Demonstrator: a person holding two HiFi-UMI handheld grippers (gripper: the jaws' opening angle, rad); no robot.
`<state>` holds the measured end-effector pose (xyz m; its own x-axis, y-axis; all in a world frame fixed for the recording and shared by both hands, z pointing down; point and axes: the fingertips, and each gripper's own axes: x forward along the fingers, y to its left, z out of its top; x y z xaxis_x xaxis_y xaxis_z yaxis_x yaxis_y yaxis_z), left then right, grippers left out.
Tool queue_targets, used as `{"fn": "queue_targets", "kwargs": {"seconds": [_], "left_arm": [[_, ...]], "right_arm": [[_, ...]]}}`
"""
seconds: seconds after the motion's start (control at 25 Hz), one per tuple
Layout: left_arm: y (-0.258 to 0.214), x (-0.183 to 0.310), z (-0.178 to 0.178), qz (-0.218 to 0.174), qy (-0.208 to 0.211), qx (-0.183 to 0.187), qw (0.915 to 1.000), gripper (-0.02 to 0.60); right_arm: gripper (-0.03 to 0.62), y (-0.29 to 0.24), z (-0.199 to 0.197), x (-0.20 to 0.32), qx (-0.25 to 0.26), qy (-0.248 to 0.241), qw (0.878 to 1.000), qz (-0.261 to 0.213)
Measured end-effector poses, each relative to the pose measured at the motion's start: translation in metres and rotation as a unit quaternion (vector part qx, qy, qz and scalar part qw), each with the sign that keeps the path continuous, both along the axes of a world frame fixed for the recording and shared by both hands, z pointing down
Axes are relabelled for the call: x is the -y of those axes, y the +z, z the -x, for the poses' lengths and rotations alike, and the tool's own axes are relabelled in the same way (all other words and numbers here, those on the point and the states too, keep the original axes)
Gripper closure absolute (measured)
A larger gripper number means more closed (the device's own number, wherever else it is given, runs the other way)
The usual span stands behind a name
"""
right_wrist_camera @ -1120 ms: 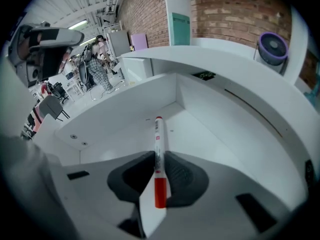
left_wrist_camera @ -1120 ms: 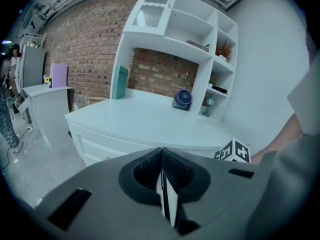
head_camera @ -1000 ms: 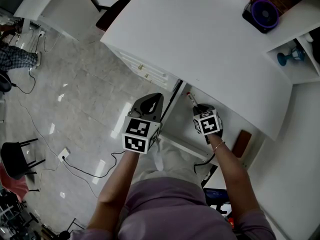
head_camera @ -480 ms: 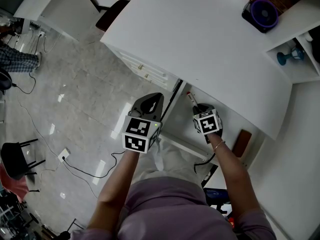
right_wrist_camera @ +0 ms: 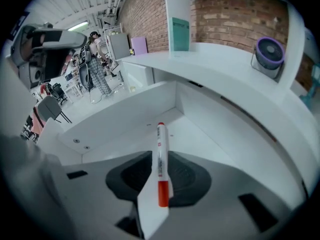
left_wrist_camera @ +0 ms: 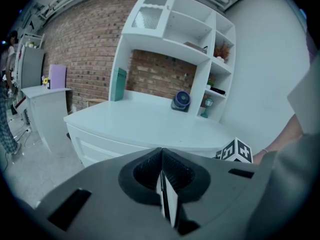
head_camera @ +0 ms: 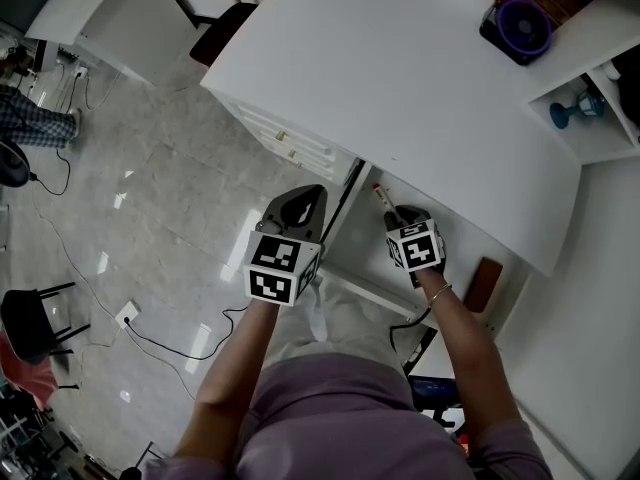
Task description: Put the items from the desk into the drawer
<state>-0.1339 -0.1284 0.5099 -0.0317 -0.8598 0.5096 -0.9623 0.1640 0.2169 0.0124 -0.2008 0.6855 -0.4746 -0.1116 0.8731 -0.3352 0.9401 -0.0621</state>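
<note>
A white marker with a red cap [right_wrist_camera: 161,164] is between the jaws of my right gripper [right_wrist_camera: 159,186], its tip pointing down into the open white drawer [right_wrist_camera: 125,119]. These jaws have just been opening, and the marker still sits between them, resting on the white pad. In the head view the right gripper [head_camera: 393,211] hangs over the drawer [head_camera: 365,263] under the desk's front edge, with the marker [head_camera: 381,197] sticking out ahead. My left gripper [head_camera: 300,204] is shut and empty, left of the drawer; its closed jaws [left_wrist_camera: 163,184] face the white desk [left_wrist_camera: 145,124].
A purple fan [head_camera: 521,26] stands at the desk's far right corner and a teal book [left_wrist_camera: 121,84] at its back. A blue goblet [head_camera: 578,113] sits on the side shelf. A brown block [head_camera: 485,284] lies right of the drawer. Cables cross the floor [head_camera: 150,228].
Both grippers stay where they were, and the marker still sticks out of the right gripper over the drawer.
</note>
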Motion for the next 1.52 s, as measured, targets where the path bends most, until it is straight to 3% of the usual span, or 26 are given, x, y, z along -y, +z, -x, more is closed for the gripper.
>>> {"fn": "queue_targets", "kwargs": {"seconds": [0.68,1.52], "left_arm": [[-0.015,-0.002,-0.002,-0.024,0.025,0.001,0.9994,0.583],[-0.038,-0.024,-0.009,-0.046,0.082,0.006,0.9956,0.583]], "right_arm": [[0.525,-0.099,0.017,-0.012,0.119,0.054,0.991,-0.034],[0.569,-0.217,-0.006,-0.041,0.233,0.16,0.954,-0.099]]}}
